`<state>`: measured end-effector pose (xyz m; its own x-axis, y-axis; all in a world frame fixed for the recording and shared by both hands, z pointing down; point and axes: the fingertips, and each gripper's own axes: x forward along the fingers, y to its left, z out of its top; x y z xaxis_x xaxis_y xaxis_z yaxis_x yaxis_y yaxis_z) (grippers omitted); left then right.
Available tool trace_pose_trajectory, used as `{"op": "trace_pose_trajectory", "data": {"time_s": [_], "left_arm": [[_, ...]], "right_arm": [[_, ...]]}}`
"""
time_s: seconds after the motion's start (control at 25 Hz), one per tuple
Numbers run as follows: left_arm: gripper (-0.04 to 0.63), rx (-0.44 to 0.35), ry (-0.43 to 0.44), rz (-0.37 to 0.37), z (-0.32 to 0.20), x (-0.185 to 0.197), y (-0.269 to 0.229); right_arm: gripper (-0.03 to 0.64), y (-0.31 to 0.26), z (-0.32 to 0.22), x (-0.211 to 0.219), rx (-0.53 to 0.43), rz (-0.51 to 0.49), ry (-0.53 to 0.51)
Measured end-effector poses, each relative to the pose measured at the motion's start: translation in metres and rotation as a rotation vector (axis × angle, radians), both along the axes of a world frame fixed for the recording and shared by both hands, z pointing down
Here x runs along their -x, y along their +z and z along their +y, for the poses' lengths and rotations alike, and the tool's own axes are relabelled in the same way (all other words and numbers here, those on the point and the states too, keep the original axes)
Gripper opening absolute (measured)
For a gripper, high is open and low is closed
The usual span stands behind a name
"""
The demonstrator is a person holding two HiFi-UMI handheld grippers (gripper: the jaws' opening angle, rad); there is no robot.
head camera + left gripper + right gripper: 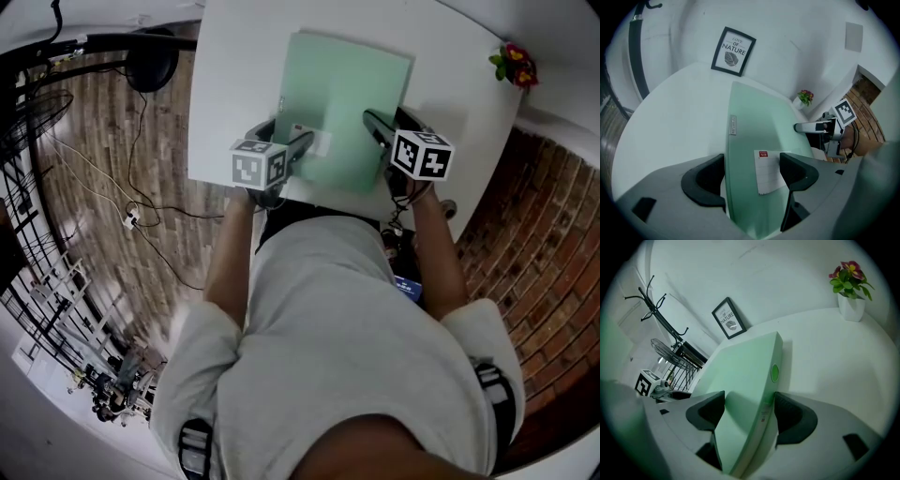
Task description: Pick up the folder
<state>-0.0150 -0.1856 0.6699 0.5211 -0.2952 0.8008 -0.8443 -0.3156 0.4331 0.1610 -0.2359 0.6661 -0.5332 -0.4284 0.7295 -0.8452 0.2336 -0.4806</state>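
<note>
Left tongs (751, 165) and right tongs (749, 401) are sitting spread, straddling the folder (342, 103). We're likely bracketing both sides for a level lift.

The head view looks steeply down from above the person onto the white tabletop (234, 84). The two claw views, one on the left claw (752, 171) and one on the right claw (749, 411), sit close behind their jaws, low over the tabletop, facing the far wall. All three share the green folder (347, 94). Both claw views share the framed picture (733, 51) and potted plant (805, 97).
</note>
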Motion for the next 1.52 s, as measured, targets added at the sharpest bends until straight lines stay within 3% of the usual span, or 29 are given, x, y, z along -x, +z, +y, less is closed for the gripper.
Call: {"op": "trace_pose_trajectory", "data": {"time_s": [0.52,1.52], "left_arm": [[0.364,0.008,-0.016,0.036,0.000,0.000,0.003],[0.364,-0.085,0.014,0.030,0.007,0.001,-0.016]], "right_arm": [[0.329,0.002,-0.001,0.000,-0.014,-0.014,0.038],[0.319,-0.024,0.014,0.000,-0.087,0.028,0.110]]}}
